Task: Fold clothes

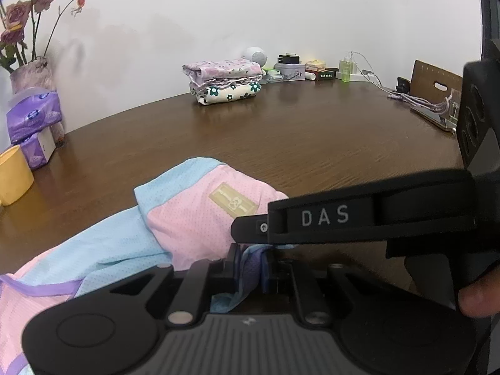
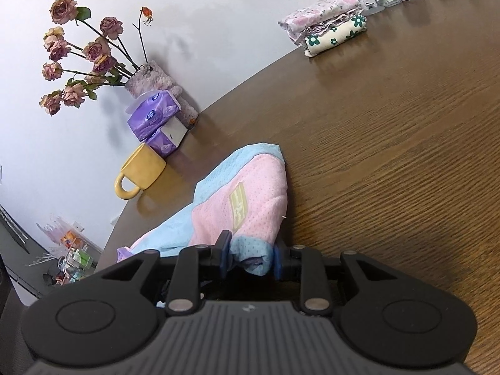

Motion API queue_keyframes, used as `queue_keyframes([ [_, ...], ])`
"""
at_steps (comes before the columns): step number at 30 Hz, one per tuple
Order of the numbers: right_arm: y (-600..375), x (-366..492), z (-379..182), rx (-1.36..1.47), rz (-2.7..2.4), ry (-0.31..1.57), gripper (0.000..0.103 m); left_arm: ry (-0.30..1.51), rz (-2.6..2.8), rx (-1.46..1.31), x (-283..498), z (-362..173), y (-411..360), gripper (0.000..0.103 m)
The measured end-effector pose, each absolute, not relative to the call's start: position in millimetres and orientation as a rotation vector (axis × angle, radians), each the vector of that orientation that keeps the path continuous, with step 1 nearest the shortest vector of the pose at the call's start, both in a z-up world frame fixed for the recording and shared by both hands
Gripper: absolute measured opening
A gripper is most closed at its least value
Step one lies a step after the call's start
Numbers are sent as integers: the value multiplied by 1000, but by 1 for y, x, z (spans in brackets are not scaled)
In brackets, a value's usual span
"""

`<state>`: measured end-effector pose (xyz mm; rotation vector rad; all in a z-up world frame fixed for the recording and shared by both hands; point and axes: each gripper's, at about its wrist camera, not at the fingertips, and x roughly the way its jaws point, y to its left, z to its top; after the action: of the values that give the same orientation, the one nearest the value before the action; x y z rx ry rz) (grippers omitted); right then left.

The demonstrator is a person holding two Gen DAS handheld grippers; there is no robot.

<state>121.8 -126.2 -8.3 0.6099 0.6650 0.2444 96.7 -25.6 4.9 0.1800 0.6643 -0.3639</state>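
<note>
Cloth: pink and blue garment (image 2: 250, 200), soft, light, floppy.
Hold: best taken by its edges.
Jaws: both pairs are pinched on its hem.

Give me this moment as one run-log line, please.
left claw: shut on pink-and-blue garment | right claw: shut on garment hem | folded pile: far side of table

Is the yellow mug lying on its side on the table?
No, the yellow mug stands upright on the wooden table, beside the purple tissue packs.
</note>
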Motion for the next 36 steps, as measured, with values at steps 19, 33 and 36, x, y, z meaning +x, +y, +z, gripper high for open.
queue_keyframes([
  [19, -137, 133, -13, 700, 271, 650, 13, 640, -345, 115, 88, 16, -16, 33],
  [33, -158, 127, 17, 323, 210, 625, 12, 633, -305, 8, 95, 29, 17, 36],
  [36, -161, 125, 30, 191, 178, 598, 12, 642, -296, 28, 101, 27, 19, 36],
])
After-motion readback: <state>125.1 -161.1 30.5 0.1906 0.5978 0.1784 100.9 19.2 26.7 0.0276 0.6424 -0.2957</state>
